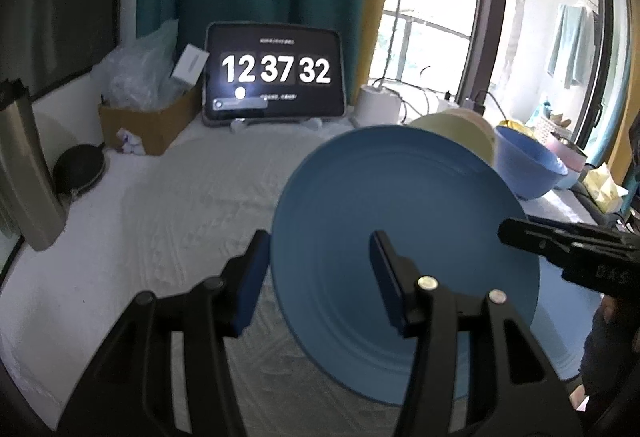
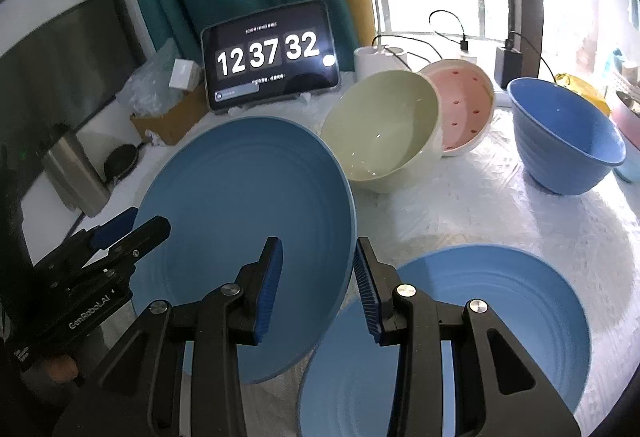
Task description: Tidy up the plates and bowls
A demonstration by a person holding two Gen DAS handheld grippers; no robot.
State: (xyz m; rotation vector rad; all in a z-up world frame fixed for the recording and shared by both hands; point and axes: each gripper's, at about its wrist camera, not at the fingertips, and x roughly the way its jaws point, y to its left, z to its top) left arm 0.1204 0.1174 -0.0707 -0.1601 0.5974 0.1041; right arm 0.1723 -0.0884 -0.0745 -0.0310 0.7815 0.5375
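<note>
While both grippers, left (image 1: 320, 277) and right (image 2: 318, 289), clamped opposite rims of 1 tilted round blue plastic plate (image 2: 244, 229), uneven pulling risked dropping it onto the second blue plate (image 2: 500, 317).

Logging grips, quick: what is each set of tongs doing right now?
Left tongs: closed on the raised blue plate.
Right tongs: closed on the same plate.

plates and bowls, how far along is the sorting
Early. Nothing looks stacked yet. In hand: both the left gripper and the right gripper straddle the rim of a tilted blue plate. Left: a second plate lies flat beside it, and the green bowl, pink bowl and blue bowl sit loose.
</note>
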